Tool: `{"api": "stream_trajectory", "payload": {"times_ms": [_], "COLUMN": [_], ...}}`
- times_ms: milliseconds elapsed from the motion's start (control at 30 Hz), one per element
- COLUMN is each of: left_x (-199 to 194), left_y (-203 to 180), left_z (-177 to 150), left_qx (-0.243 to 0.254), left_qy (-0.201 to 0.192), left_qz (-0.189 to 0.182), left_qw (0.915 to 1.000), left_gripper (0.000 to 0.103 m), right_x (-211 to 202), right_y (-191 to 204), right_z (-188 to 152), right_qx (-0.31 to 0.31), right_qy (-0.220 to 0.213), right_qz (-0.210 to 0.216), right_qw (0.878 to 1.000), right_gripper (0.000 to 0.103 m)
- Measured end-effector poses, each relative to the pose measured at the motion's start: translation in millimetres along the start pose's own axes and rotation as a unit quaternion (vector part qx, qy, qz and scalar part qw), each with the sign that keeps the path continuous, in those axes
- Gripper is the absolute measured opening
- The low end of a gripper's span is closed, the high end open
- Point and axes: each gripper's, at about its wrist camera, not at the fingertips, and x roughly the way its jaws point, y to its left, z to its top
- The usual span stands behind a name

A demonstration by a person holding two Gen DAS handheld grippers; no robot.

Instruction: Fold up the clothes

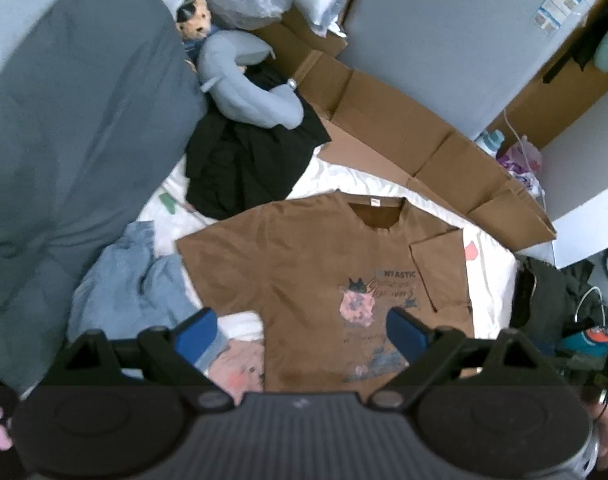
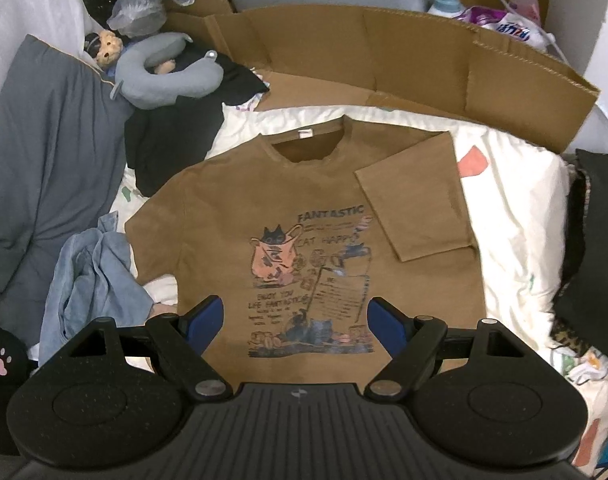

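Observation:
A brown T-shirt [image 1: 304, 264] [image 2: 239, 200] with a cat print lies face up on the white bed sheet [image 2: 516, 216], collar away from me. Its right sleeve [image 2: 416, 200] is folded in over the chest; the left sleeve lies flat and spread. My left gripper [image 1: 301, 334] hangs above the shirt's lower left part, blue pads wide apart and nothing between them. My right gripper [image 2: 295, 322] hovers above the lower print, jaws also wide with nothing held.
A crumpled light blue garment [image 1: 131, 280] [image 2: 91, 280] lies left of the shirt. Black clothes [image 1: 243, 160] [image 2: 171, 136], a grey neck pillow [image 2: 163, 72] and a plush toy [image 1: 195, 20] sit beyond. A flattened cardboard box [image 2: 384, 48] lines the far side. A grey duvet [image 1: 63, 120] fills the left.

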Motion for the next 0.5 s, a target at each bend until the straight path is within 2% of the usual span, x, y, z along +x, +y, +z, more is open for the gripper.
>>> {"api": "stream_trajectory", "payload": {"times_ms": [300,500], "left_x": [89,147], "left_y": [22,63], "left_z": [9,0], "left_qx": [-0.006,-0.042], "left_qy": [0.007,0.024], "left_qz": [-0.040,-0.031], "left_qw": [0.9991,0.9983], "left_gripper": [0.093,0.092], "right_x": [54,93], "right_y": [45,88], "right_z": [9,16], "right_qx": [0.017,0.024], "right_qy": [-0.015,-0.022], "right_qz": [0.002,-0.013], "right_qw": [1.000,0.999], "right_gripper": [0.084,0.084]}}
